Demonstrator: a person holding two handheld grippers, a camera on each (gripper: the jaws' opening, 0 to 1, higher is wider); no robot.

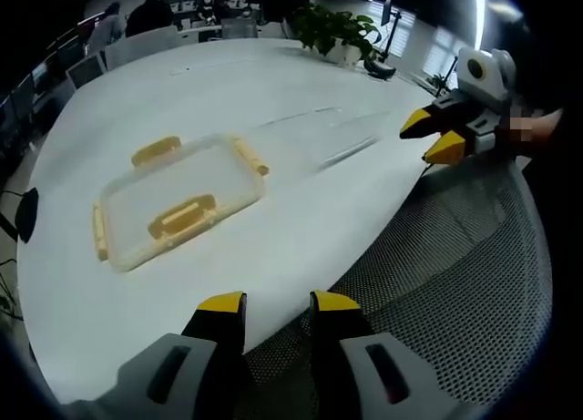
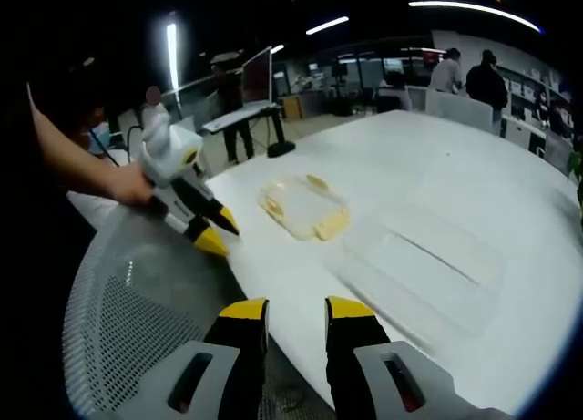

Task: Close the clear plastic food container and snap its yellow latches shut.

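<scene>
A clear lid [image 1: 173, 201] with yellow latches along its edges lies flat on the white table [image 1: 273, 92], left of centre. Beyond it to the right lies the clear container base [image 1: 319, 133], faint against the table. My left gripper [image 1: 278, 306] stands open over the table's near edge, with nothing between its jaws. My right gripper [image 1: 433, 133] comes in from the right, held by a hand. In the right gripper view the lid [image 2: 301, 206] lies beyond the base [image 2: 424, 265]. My right gripper [image 2: 296, 311] is open and empty, and the left gripper [image 2: 214, 230] is at the left.
A grey mesh chair back [image 1: 437, 274] sits against the table's near edge, under both grippers [image 2: 118, 302]. A potted plant [image 1: 332, 28] stands at the far end of the table. People and desks fill the background, and a monitor on a stand [image 2: 255, 74] is beyond the table.
</scene>
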